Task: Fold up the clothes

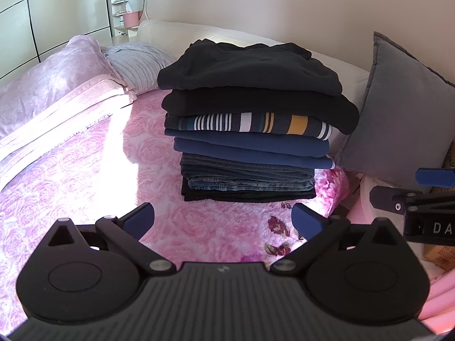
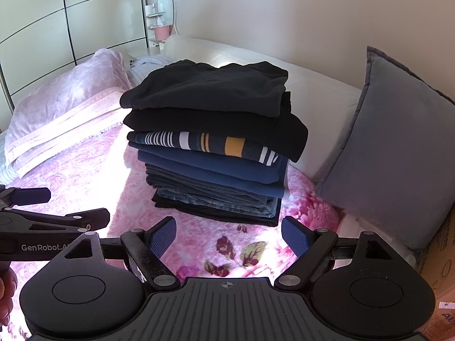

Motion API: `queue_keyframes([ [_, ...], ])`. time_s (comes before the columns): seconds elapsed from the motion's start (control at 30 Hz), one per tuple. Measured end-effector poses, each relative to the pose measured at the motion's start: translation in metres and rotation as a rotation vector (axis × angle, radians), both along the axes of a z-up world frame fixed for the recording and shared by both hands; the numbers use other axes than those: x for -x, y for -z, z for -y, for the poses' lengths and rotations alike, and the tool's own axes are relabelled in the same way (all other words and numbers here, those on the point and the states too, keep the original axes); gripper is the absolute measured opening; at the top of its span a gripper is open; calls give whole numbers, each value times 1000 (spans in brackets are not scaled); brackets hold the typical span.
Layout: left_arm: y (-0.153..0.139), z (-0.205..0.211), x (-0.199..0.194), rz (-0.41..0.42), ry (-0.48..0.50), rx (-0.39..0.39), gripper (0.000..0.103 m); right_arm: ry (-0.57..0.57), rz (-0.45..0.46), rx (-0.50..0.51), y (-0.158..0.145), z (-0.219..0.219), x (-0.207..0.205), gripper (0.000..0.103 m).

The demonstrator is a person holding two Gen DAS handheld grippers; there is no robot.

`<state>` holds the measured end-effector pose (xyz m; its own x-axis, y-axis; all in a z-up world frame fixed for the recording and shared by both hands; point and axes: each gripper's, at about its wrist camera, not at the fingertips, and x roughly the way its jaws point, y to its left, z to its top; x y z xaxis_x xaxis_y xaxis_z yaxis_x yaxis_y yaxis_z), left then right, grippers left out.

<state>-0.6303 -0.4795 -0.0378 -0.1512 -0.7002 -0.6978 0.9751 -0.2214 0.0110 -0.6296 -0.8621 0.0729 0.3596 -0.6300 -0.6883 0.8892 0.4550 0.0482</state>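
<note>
The tall stack of folded clothes sits far on the bed. Both the left hand-held gripper and right hand-held gripper hover apart, empty; a nudge could topple the overhanging black top layers.

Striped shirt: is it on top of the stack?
No. The striped shirt sits mid-stack, under two black garments and above the blue ones.

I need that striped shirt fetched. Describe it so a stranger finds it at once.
On the pink floral bedspread stands a stack of folded clothes beside a grey cushion. The striped shirt lies third from the top, the only layer with white and yellow bands.
</note>
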Motion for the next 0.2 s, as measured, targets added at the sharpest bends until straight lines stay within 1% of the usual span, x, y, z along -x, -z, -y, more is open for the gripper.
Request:
queue_keyframes([
  [0.2, -1, 1, 4, -9, 6, 17, 101, 5, 3, -1, 0, 4, 3, 84],
])
